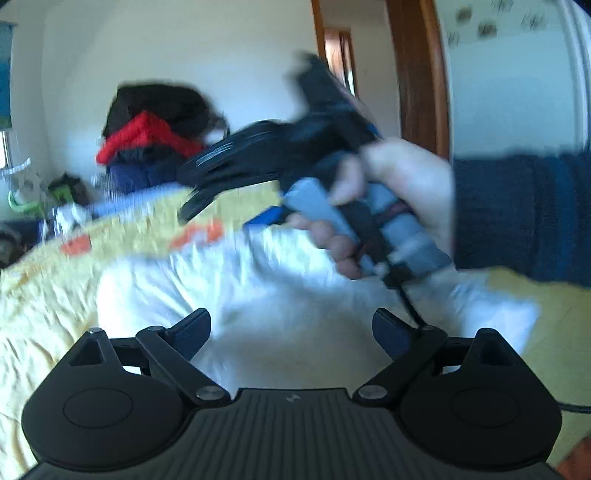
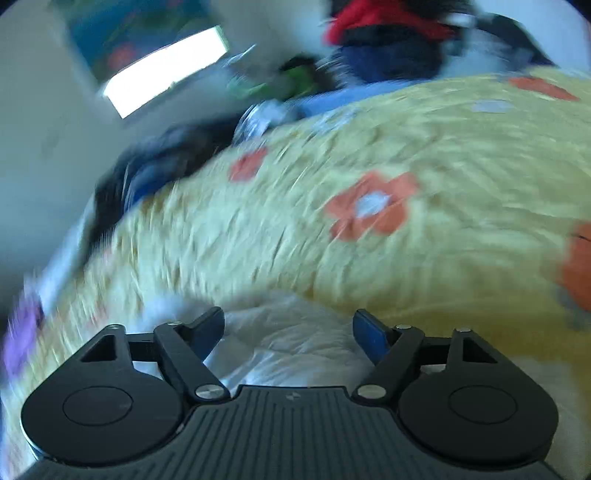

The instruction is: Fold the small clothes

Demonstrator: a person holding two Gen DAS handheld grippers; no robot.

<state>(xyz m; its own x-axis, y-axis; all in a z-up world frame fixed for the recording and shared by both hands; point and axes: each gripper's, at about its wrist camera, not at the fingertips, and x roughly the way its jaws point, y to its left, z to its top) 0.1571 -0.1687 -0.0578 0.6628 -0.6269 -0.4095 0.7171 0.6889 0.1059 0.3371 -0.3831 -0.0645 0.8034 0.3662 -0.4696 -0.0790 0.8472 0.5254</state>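
A white garment (image 1: 266, 288) lies spread on the yellow flowered bedspread (image 1: 48, 302). My left gripper (image 1: 291, 332) is open just above the garment's near part, holding nothing. The right gripper (image 1: 195, 199) shows in the left wrist view, held in a hand above the garment's far edge, its fingers pointing left; the view is blurred. In the right wrist view my right gripper (image 2: 288, 328) is open over the white garment's edge (image 2: 295, 347), holding nothing.
A pile of red, navy and black clothes (image 1: 147, 144) stands at the far side of the bed, also in the right wrist view (image 2: 388, 33). Small clutter (image 1: 62, 192) lies at the far left. A wooden door frame (image 1: 417, 74) is behind.
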